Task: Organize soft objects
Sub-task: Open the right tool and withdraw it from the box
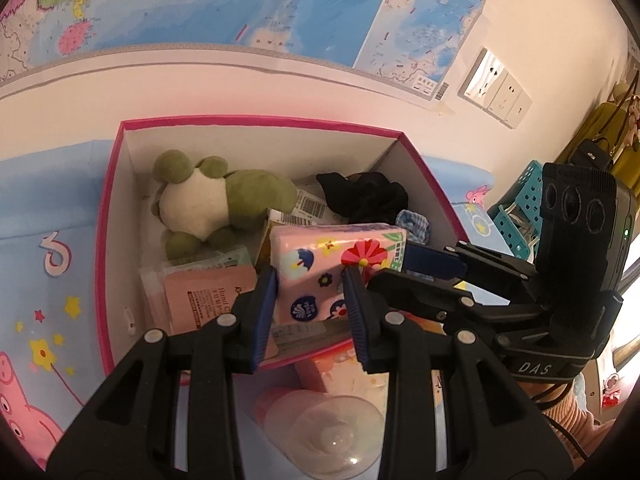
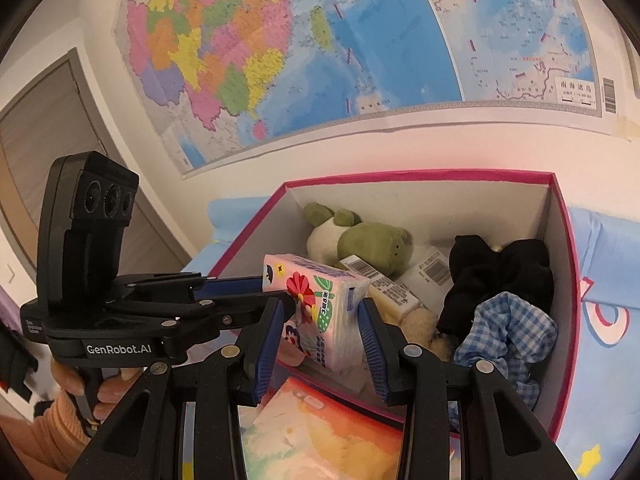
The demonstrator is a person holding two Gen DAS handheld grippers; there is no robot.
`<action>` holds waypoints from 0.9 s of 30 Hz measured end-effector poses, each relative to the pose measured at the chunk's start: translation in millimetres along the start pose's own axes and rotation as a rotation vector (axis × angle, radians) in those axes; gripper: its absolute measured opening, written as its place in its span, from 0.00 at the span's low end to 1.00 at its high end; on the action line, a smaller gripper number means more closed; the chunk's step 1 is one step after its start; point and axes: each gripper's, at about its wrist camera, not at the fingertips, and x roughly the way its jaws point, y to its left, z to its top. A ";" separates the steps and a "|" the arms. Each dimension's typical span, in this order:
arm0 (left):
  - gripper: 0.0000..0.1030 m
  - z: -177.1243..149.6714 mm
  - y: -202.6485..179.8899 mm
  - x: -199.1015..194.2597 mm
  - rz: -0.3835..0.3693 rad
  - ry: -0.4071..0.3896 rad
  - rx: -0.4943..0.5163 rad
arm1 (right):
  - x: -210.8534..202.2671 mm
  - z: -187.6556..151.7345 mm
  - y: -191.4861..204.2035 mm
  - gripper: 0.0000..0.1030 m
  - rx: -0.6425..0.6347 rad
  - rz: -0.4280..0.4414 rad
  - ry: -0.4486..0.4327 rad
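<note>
A pink tissue pack printed with flowers hangs above the near edge of an open pink box. My left gripper is shut on the pack's near end, a blue pad on each side. My right gripper comes in from the right and is shut on the other end. In the right wrist view the tissue pack sits between my right gripper's pads, and the left gripper reaches in from the left. Inside the box lie a green frog plush, a black cloth and a blue checked scrunchie.
A pink hand cream sachet and labelled packets lie on the box floor. A bottle with a clear cap and an orange packet lie in front of the box. A teal basket stands at the right. The box sits on a blue cartoon cloth.
</note>
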 end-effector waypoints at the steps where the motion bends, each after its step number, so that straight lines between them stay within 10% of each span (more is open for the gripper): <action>1: 0.35 -0.1 0.0 1.0 0.003 0.002 0.000 | 1.3 -0.1 -0.5 0.38 0.002 -0.002 0.002; 13: 0.49 -5.9 3.7 -15.5 0.066 -0.055 -0.021 | -7.9 -5.8 3.8 0.42 -0.018 -0.043 -0.020; 24: 1.00 -67.9 -8.3 -84.7 0.221 -0.259 0.058 | -65.2 -42.3 37.7 0.86 -0.166 -0.151 -0.130; 27: 1.00 -88.5 -13.9 -92.4 0.262 -0.272 0.078 | -77.4 -60.8 46.6 0.97 -0.200 -0.187 -0.143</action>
